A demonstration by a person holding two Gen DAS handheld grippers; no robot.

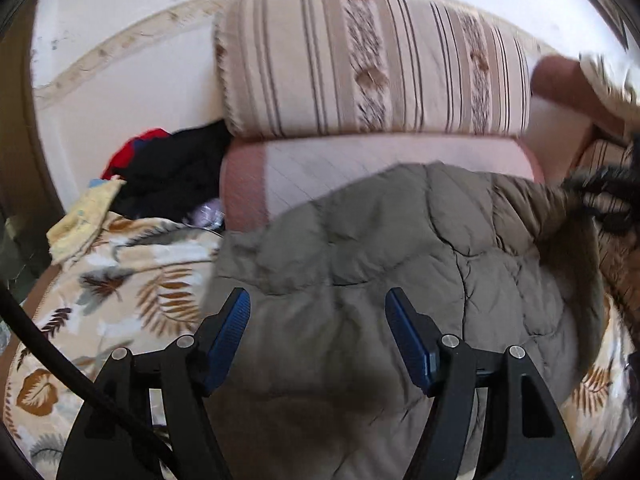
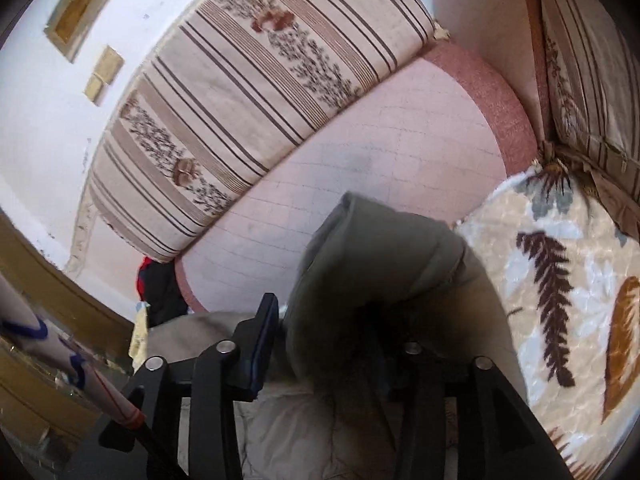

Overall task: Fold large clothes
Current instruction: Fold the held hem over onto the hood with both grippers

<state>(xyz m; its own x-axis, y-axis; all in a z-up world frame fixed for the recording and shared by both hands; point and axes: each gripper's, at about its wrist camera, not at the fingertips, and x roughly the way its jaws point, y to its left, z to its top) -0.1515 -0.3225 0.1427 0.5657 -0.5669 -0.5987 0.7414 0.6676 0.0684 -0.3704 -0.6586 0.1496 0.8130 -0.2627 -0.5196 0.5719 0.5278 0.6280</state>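
A grey-olive quilted jacket point(image 1: 400, 240) lies spread on a leaf-patterned blanket point(image 1: 120, 280). My left gripper point(image 1: 318, 324) hovers just above the jacket's near part, open, and its blue pads point(image 1: 232, 340) have only air between them. In the right wrist view a thick fold of the same jacket point(image 2: 380, 264) bulges up between the fingers of my right gripper point(image 2: 324, 332). Its left pad point(image 2: 262, 344) stands slightly off the cloth. The fold hides the other finger. A blurred dark shape point(image 1: 600, 196) and a person's forearm point(image 1: 560, 84) are at the jacket's far right end.
Behind the jacket a pink mattress point(image 1: 360, 160) carries a striped cushion point(image 1: 380, 68) against a white wall. A heap of black and red clothes point(image 1: 168, 168) and a yellow cloth point(image 1: 80, 224) lie at the left. Another striped cushion point(image 2: 592, 80) stands at the right.
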